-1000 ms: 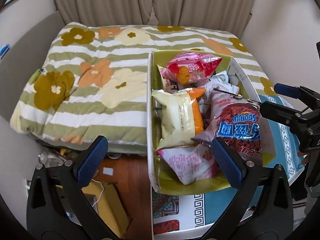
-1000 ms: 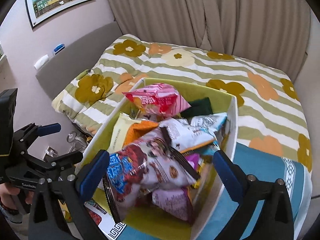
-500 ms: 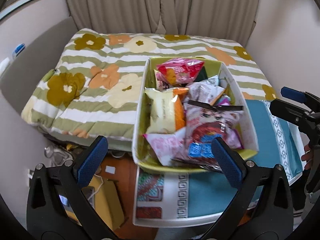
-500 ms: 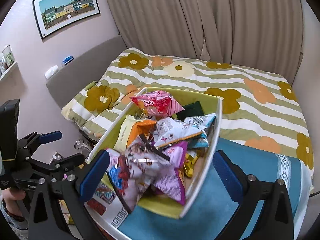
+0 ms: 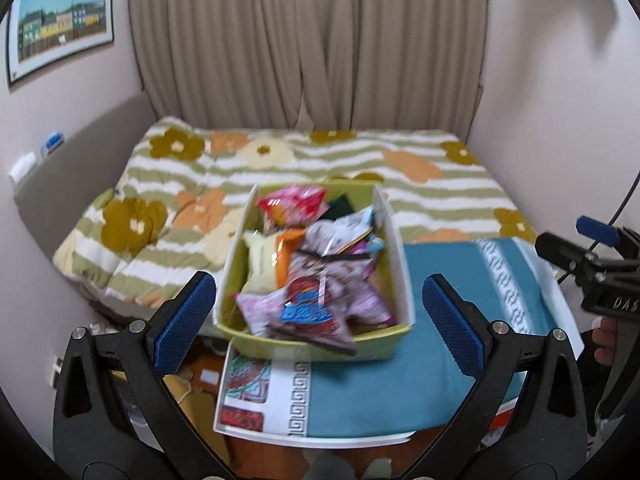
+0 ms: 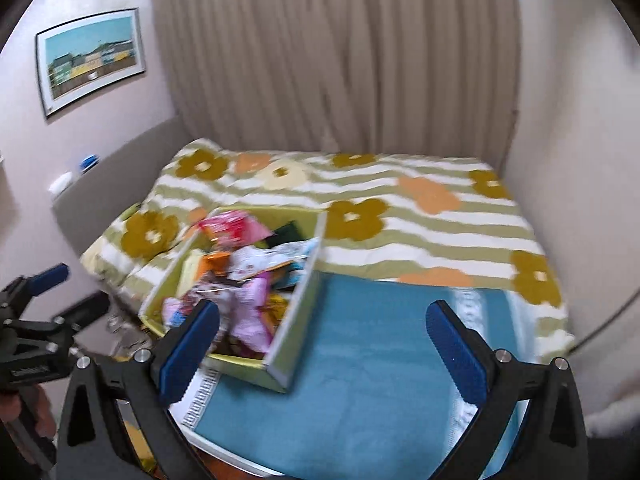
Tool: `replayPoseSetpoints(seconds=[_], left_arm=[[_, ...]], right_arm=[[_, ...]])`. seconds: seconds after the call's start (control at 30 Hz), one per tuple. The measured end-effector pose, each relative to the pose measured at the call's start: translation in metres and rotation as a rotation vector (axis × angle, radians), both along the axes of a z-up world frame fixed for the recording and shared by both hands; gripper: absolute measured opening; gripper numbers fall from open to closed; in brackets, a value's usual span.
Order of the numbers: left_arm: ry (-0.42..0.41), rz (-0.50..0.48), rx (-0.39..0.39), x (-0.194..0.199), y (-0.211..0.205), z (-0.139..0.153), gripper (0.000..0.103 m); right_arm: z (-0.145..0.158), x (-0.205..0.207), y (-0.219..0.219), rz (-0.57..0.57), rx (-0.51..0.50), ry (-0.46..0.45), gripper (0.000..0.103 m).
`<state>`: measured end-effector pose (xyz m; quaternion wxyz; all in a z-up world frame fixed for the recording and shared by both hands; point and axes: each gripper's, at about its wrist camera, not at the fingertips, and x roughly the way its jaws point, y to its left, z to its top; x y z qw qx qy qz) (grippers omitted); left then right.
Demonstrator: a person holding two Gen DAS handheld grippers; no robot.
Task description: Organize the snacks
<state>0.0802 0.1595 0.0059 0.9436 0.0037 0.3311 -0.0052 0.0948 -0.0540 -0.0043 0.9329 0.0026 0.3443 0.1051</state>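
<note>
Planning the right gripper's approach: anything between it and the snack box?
In the right wrist view, only bare teal cloth lies between the open right gripper and the snack box.

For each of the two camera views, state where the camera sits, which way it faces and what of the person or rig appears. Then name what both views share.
Left wrist: sits on the left gripper, looking forward over the snack box toward the curtain; right gripper at right edge.
Right wrist: sits on the right gripper, facing the bed; left gripper at left edge.
Shared: snack box, bed, curtain, picture.
</note>
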Motion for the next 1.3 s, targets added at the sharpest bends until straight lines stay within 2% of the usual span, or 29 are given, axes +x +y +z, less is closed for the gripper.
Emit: replayPoseSetpoints(seconds=[0.2, 0.4, 0.7, 1.3], left_arm=[[-0.045, -0.04, -0.001, -0.018, -0.033, 0.012, 0.102], [-0.059, -0.06, -0.002, -0.026, -0.05, 0.012, 0.102], [-0.061, -0.07, 0.004, -0.028, -0.063, 0.009, 0.102], [-0.063, -0.07, 0.004, -0.028, -0.063, 0.009, 0.102]], right_arm=[[0.01, -0.029, -0.031, -0.107, -0.024, -0.052, 0.102], [0.01, -0.044, -0.045, -0.147, -0.033, -0.071, 0.102], [0.009, -0.051, -0.056, -0.166, -0.028, -0.07, 0.102], [0.01, -0.052, -0.064, -0.18, -0.034, -0.078, 0.102]])
